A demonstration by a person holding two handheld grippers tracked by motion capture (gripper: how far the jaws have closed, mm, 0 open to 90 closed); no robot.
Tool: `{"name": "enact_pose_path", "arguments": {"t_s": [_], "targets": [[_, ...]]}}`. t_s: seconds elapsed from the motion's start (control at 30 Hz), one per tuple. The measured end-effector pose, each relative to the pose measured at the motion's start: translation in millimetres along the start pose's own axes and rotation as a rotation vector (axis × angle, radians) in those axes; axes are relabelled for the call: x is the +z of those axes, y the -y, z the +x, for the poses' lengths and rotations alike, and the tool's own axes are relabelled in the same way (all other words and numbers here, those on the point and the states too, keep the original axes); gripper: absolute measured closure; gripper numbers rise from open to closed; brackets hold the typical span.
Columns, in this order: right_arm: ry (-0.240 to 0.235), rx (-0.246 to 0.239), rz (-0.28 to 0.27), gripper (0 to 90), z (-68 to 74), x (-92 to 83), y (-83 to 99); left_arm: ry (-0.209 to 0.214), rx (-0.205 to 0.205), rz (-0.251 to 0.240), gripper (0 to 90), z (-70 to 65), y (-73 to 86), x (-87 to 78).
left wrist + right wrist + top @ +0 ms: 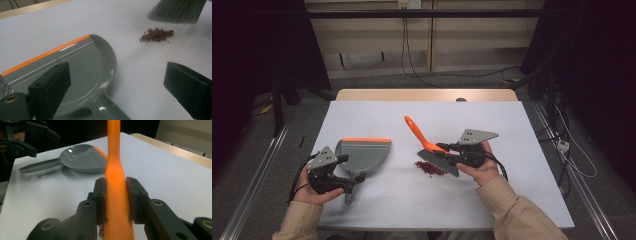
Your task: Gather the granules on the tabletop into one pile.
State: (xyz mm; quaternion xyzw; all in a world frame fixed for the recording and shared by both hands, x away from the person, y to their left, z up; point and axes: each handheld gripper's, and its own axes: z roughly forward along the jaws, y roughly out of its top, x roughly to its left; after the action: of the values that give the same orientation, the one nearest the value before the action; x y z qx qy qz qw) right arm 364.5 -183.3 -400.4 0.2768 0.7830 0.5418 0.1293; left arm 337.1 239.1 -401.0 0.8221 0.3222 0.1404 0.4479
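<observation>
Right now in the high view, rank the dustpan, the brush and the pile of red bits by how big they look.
1. Dustpan and brush: similar overall, too close to rank.
2. Pile of red bits, clearly smallest.

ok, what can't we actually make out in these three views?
- Dustpan handle end: left gripper view, cut off by the bottom edge.
- Brush bristles: right gripper view, hidden below the jaws.
- Red bits: high view, too small to identify.
- Left gripper contact with the dustpan: high view, unclear.
</observation>
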Motion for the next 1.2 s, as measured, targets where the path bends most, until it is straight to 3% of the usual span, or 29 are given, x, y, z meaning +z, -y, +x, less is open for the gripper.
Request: {"name": "enact_pose_path", "arguments": {"t_s": [0.13, 0.23, 0.33, 0.47, 0.63, 0.87, 1.2], "targets": [[0.031, 0.023, 0.004, 71.5, -5.1, -10.9, 3.7, -0.008, -0.005, 0.024, 8.5, -4.7, 3.8, -1.7], [0.07, 0.005, 0.021, 71.6, -6.8, -17.8, 6.0, -0.012, -0.026, 0.034, 9.3, -6.3, 6.8, -1.0], [0.07, 0.031, 0.011, 71.5, -9.2, -22.7, 10.5, -0.019, -0.029, 0.046, 11.2, -8.1, 9.2, 0.0], [0.099, 0.019, 0.024, 71.5, -9.4, -27.9, 14.6, -0.042, -0.032, 0.068, 11.3, -10.0, 12.6, 1.2], [0.116, 0.021, 0.016, 71.5, -10.0, -35.2, 17.6, -0.072, -0.057, 0.083, 11.4, -9.9, 18.5, 3.3], [0.133, 0.035, 0.001, 71.5, -12.1, -42.8, 21.0, -0.106, -0.123, 0.09, 11.6, -6.3, 24.8, 6.0], [0.138, 0.038, -0.006, 71.5, -12.2, -45.1, 22.6, -0.157, -0.129, 0.129, 13.1, -4.0, 29.4, 9.6]]}}
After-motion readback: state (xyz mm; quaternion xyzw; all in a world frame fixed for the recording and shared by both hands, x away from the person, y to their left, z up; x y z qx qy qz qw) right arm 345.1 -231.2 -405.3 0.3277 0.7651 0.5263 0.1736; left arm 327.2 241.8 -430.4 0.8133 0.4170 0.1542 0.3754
